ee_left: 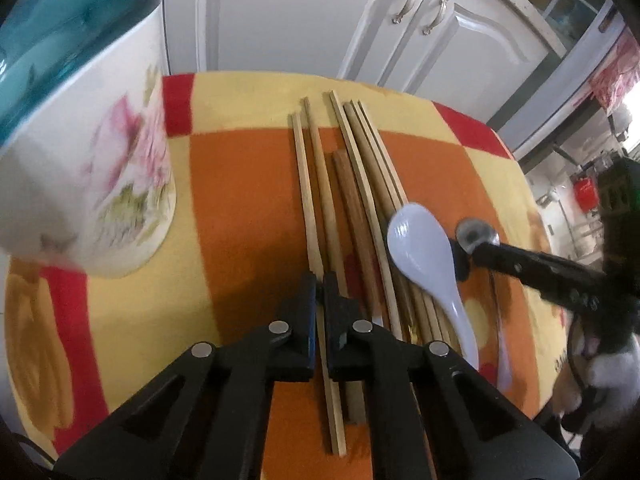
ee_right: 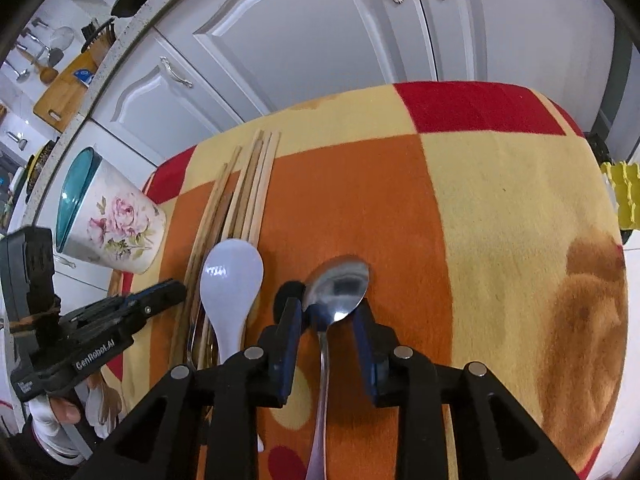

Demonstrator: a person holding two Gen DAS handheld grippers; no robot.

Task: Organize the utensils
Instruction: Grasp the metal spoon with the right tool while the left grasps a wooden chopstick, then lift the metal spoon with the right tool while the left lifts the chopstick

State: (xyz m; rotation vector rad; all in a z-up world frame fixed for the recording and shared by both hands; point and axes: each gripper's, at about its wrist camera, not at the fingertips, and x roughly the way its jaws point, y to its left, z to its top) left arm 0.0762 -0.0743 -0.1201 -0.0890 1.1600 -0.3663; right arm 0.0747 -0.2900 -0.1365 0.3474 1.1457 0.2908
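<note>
Left claw (ee_left: 319, 280) pinches one light, stiff chopstick (ee_left: 310, 200); right claw (ee_right: 328, 312) gapes around a slippery metal spoon's (ee_right: 338, 288) neck.

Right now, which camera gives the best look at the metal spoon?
The right wrist view: the metal spoon lies centred between the open fingers of the right hand-held gripper, bowl and handle visible. The left wrist view shows only its bowl, partly covered by that gripper.
</note>
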